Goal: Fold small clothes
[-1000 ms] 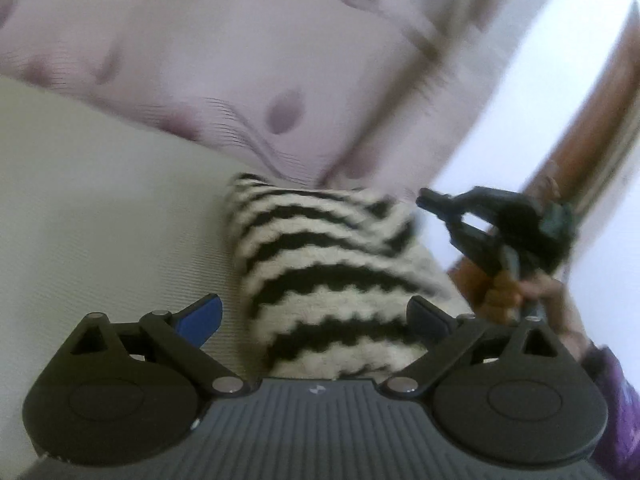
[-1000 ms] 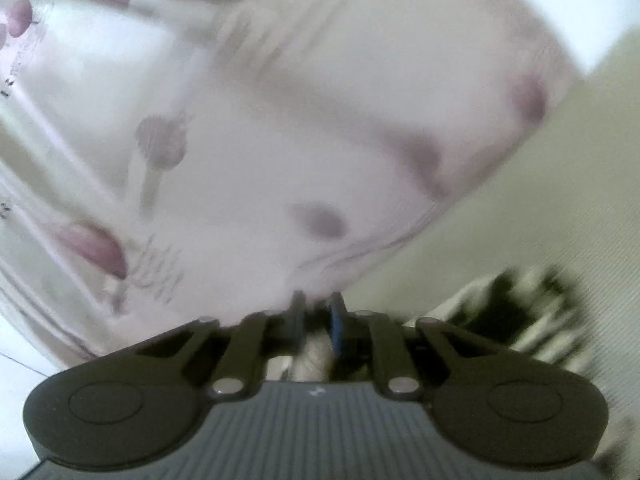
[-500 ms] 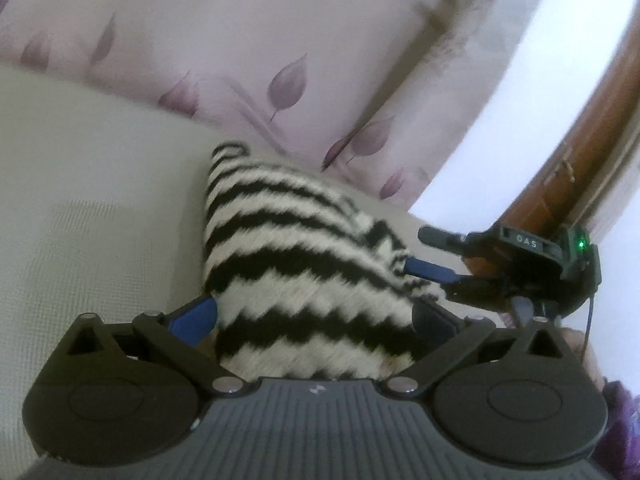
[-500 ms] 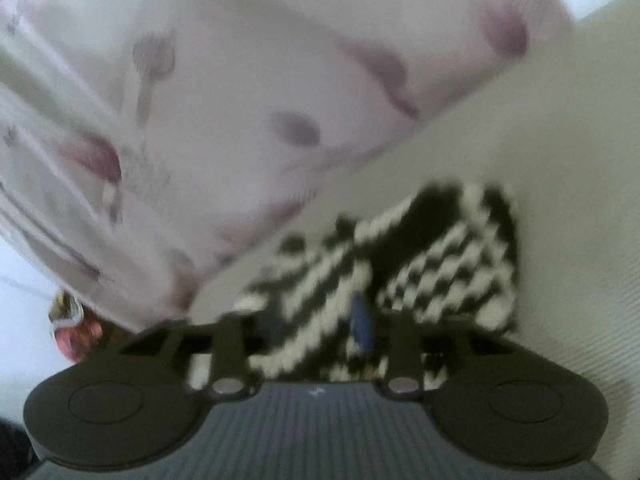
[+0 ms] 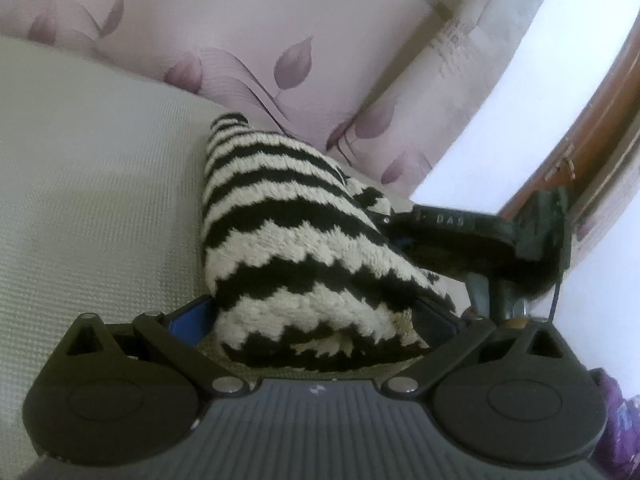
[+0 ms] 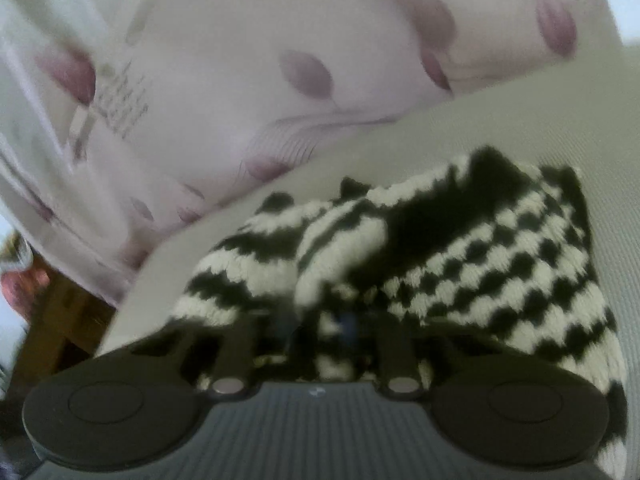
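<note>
Now mid-fold: the striped knit garment (image 5: 296,256) lies bunched on the cream mattress (image 5: 88,200), just in front of the leaf-print curtain (image 5: 248,28). My left gripper (image 5: 316,312) stands wide open, jaws either side of the garment's near folded edge without pressing it, while my right gripper (image 6: 320,324) has just been closing its jaws and now pinches the garment's edge on the curtain side. Next, I judge, the left must clamp its edge before both lift.

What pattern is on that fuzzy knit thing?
The knit garment has black and cream zigzag stripes, clearest in the left wrist view.
</note>
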{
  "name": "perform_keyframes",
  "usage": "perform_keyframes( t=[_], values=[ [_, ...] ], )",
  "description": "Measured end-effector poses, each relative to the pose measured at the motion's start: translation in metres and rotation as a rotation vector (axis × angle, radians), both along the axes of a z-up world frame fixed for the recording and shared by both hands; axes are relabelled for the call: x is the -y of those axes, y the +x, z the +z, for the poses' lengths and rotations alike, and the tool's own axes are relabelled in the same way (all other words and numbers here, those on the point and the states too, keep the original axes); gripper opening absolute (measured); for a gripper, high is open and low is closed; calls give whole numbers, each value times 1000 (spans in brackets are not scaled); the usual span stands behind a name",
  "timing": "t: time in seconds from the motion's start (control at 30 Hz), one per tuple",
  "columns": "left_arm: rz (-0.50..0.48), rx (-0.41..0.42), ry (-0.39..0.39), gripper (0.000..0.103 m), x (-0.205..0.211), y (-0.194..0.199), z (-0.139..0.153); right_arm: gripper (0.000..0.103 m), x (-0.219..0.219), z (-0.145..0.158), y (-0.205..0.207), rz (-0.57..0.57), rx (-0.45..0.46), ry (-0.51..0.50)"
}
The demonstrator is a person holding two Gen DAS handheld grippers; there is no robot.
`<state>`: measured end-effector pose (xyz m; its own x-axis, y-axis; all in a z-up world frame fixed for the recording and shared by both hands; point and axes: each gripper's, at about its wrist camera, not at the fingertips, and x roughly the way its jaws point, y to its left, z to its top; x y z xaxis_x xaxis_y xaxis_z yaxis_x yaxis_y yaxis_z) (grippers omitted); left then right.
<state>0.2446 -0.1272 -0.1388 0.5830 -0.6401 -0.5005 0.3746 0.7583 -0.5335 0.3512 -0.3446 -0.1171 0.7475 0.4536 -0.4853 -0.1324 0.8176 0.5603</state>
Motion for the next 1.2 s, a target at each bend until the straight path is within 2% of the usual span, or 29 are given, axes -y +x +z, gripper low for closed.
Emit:
perform_keyframes(
  t=[0.13, 0.27, 0.37, 0.47, 0.5, 0.6, 0.7, 0.8, 0.87, 0.93, 1.0, 1.1, 1.2],
  values=[
    [24, 32, -26, 102, -12, -5, 19, 14, 31, 31, -10, -28, 115, 14],
    [12, 96, -21, 102, -9, -10, 37, 14, 72, 62, -24, -81, 169, -63],
    [-15, 116, -9, 102, 6, -10, 39, 14, 97, 55, -22, -99, 130, -99],
    [-38, 135, 30, 102, 21, -11, 36, 14, 107, 27, -11, -105, 45, -169],
    [-41, 142, 45, 102, 26, -12, 35, 14, 111, 16, -11, -115, 29, -157],
    [-45, 164, 65, 102, 36, -8, 32, 14, 120, -2, -16, -115, 47, -10],
    [-37, 205, 78, 101, 46, -8, 37, 14, 115, -3, -20, -101, 72, 18],
    [-30, 277, 73, 99, 55, -6, 44, 14, 117, -6, -22, -85, 92, 132],
    [-41, 312, 96, 97, 65, -5, 43, 15, 114, -8, -22, -77, 100, 104],
    [-63, 294, 124, 89, 74, 1, 35, 17, 120, -17, -17, -77, 68, 149],
    [-90, 261, 174, 87, 84, 7, 24, 25, 134, -25, -19, -124, 26, 207],
    [-94, 256, 209, 88, 85, 7, 11, 28, 155, -12, -52, -218, 118, 212],
    [-99, 215, 230, 92, 80, 9, 0, 28, 148, 9, -82, -168, 196, 173]
  ],
)
